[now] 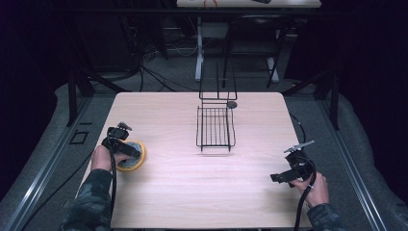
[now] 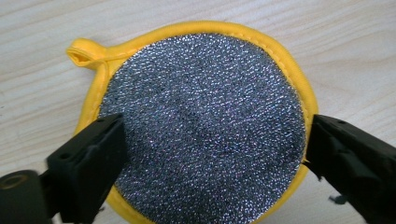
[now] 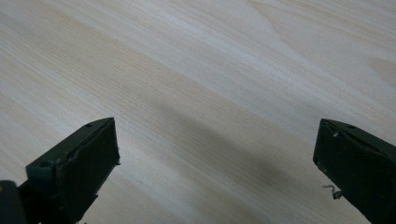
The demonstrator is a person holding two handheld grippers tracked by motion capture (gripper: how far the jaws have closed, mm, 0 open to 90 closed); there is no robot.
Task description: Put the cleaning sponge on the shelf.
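Note:
A round pot holder (image 1: 138, 159) (image 2: 201, 107), with a silver glittery face, yellow trim and a small yellow loop, lies flat near the table's left edge. My left gripper (image 1: 130, 150) (image 2: 212, 154) points down right over it. Its jaws stand wide: one tip sits over the silver face and the other at the yellow rim, neither pressing. My right gripper (image 1: 279, 177) (image 3: 215, 158) is open near the front right corner, with bare wood between its jaws.
A black wire rack (image 1: 215, 127) stands at the middle back of the wooden table (image 1: 192, 192), with a small dark round thing (image 1: 232, 104) beside its upright part. Cables trail from both grippers toward the front edge.

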